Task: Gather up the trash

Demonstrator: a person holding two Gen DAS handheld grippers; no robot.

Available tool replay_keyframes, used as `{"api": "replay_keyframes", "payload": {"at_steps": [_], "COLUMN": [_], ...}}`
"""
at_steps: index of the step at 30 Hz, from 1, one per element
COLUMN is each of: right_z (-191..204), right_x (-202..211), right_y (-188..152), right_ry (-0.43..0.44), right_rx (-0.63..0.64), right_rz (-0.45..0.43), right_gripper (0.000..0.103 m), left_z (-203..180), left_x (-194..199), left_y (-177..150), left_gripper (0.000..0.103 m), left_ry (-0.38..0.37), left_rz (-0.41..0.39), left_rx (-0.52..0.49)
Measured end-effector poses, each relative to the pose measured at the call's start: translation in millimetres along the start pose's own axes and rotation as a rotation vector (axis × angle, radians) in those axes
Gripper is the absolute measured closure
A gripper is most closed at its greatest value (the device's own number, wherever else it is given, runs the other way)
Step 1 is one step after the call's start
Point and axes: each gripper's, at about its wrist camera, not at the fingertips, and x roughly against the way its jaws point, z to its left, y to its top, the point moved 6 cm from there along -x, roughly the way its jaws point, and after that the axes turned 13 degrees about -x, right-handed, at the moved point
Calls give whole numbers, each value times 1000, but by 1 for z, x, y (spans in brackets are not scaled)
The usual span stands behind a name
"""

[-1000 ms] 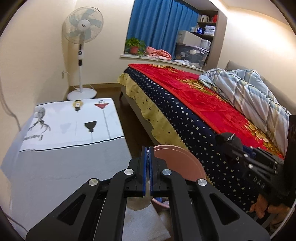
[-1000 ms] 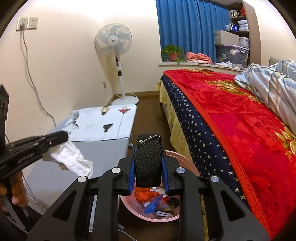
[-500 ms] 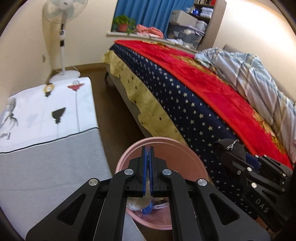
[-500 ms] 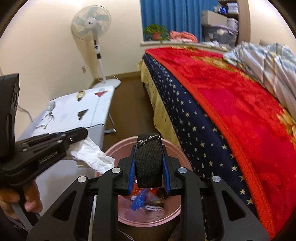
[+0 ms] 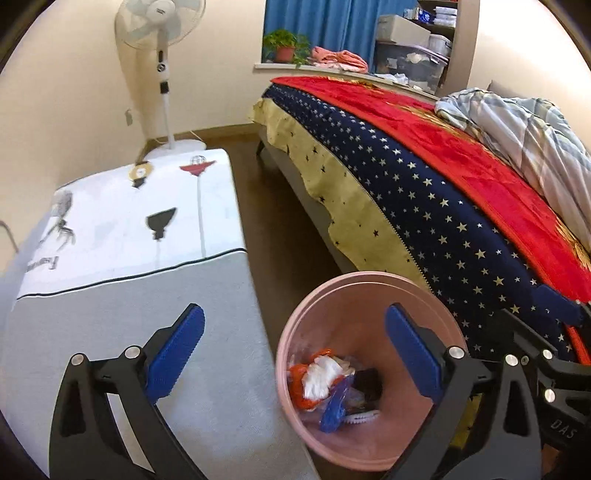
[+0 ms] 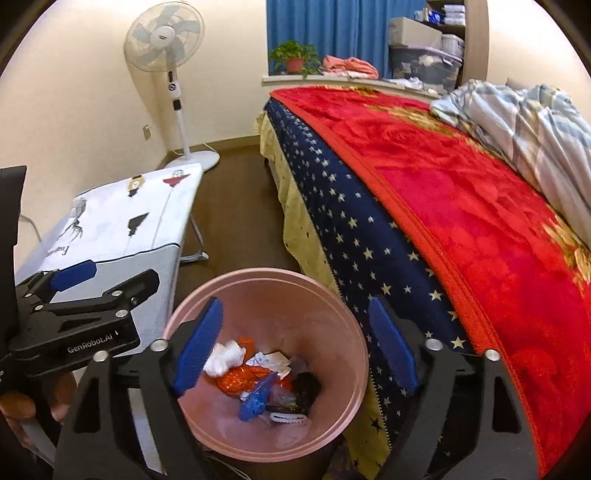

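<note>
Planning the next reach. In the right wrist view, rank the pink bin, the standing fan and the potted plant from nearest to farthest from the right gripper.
1. Pink bin: right under the right gripper, whose jaws are opening with nothing between them.
2. Standing fan: far left, by the wall.
3. Potted plant: on the window ledge beyond the bed, farthest.

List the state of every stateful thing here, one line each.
Left gripper: jaws opening, nothing between them.
Right gripper: jaws opening, empty.
Pink bin: upright, no lid, partly filled.
White tissue: inside bin.
Standing fan: blades look still.
Blue curtain: drawn.
</note>
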Motion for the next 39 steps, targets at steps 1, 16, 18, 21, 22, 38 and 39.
{"api": "replay_keyframes", "payload": {"at_steps": [1, 16, 18, 21, 22, 38, 39], "right_z": [5, 52, 59, 62, 61, 60, 59], "right_x": [8, 233, 250, 266, 269, 296, 296], "right_y": [2, -111, -138, -162, -169, -203, -203], "right_ry": [11, 164, 158, 153, 155, 145, 145], "right_rx": [9, -19, 16, 37, 32, 60, 58], "right_rz": [-22, -202, -187, -172, -161, -184, -184], "right_gripper": [14, 5, 5, 5, 5, 5, 5], "left_z": [2, 46, 45, 42, 42, 27, 26], "left_x": [11, 277, 290, 303, 307, 337, 337], "left_y": [-1, -144, -165, -187, -193, -211, -211], "left_gripper": [8, 8, 8, 8, 8, 8, 8], "left_ry": [11, 285, 280, 258, 250, 268, 269], "left_rz": [-13, -86, -68, -52, -51, -112, -111], "left_rx": [-9, -29, -19, 10, 33, 52, 53]}}
